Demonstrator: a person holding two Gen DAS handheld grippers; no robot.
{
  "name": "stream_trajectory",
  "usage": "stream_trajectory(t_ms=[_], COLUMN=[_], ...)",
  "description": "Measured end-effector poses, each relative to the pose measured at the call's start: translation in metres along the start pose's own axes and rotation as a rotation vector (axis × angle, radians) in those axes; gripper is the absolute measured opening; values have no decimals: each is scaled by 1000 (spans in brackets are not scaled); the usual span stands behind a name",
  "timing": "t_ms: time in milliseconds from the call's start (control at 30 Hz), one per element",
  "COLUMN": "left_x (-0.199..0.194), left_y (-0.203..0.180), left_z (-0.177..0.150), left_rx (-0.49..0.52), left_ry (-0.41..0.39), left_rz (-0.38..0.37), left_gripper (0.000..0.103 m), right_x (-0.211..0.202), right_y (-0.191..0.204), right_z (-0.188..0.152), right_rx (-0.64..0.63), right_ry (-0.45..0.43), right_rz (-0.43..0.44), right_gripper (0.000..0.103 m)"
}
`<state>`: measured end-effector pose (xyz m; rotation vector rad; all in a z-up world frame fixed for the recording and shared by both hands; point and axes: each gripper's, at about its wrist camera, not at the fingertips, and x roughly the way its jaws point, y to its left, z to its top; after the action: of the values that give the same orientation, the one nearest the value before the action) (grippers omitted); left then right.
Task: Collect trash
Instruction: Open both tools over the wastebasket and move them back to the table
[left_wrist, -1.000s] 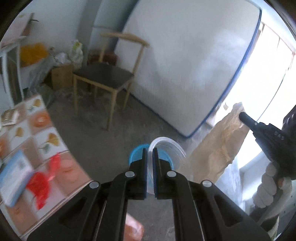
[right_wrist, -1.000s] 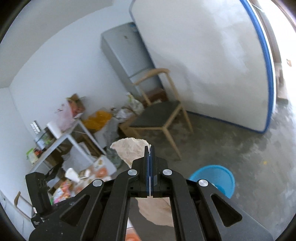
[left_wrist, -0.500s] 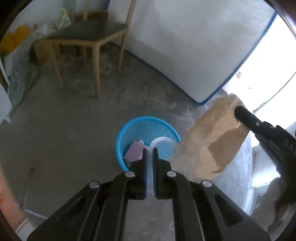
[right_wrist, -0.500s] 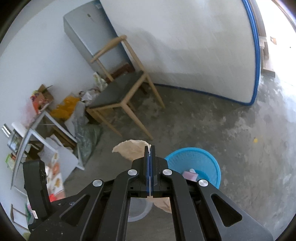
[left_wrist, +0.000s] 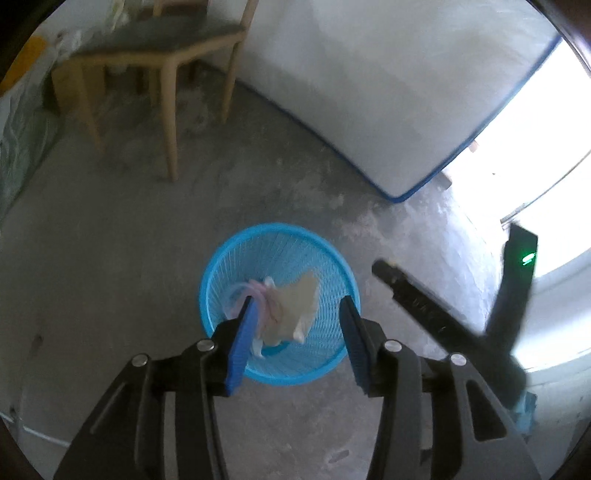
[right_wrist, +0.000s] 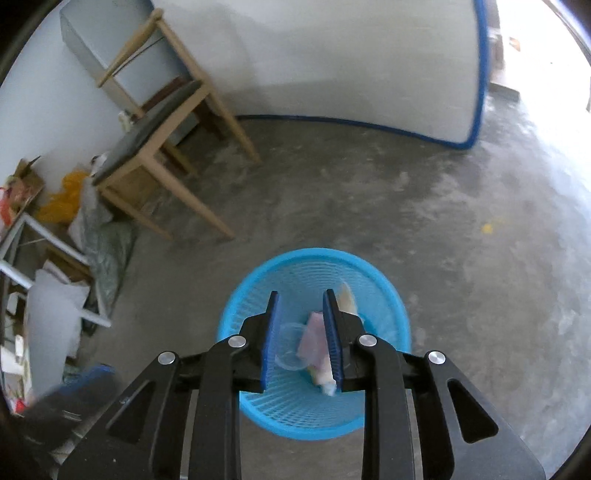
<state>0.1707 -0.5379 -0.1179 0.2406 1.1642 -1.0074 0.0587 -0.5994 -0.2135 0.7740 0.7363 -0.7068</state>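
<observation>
Count, referenced to the one blue basket (right_wrist: 384, 280): three trash items inside it, namely one brown paper bag (left_wrist: 299, 299), one pink packet (right_wrist: 314, 341), one clear plastic lid (right_wrist: 290, 345). One wooden chair (right_wrist: 155, 129) behind the basket.

— Where are you working?
— A bare home storeroom: concrete floor (right_wrist: 369, 206) under your tools, a wooden chair (right_wrist: 159, 122) ahead-left, a mattress (left_wrist: 388, 74) against the wall, clutter (right_wrist: 62, 206) far left.

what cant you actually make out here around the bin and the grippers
- Blue basket: its near inside, right wrist view, hidden behind the right gripper.
- Paper bag in the basket: blurred, left wrist view; resting or falling, unclear.
- Left gripper: jaws opening, nothing between.
</observation>
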Motion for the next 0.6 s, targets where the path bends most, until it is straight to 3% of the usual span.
stream_trajectory(t_ms=[133, 300, 400, 600], left_x=[-36, -114, -167, -260], left_y=[-6, -18, -17, 2], left_z=[1, -16, -39, -107], left_rx=[23, 89, 116, 136], left_ry=[-68, -194, -273, -418], left_rz=[-40, -84, -95, -22], left_gripper=[46, 51, 59, 71], right_x=[-21, -57, -88, -156], right_y=[-10, -11, -7, 17], right_z=[-7, -13, -22, -47], right_rx=[15, 6, -13, -68], right_ry=[-43, -89, -120, -131], right_rz=[-16, 14, 65, 206], right_gripper=[24, 25, 33, 45])
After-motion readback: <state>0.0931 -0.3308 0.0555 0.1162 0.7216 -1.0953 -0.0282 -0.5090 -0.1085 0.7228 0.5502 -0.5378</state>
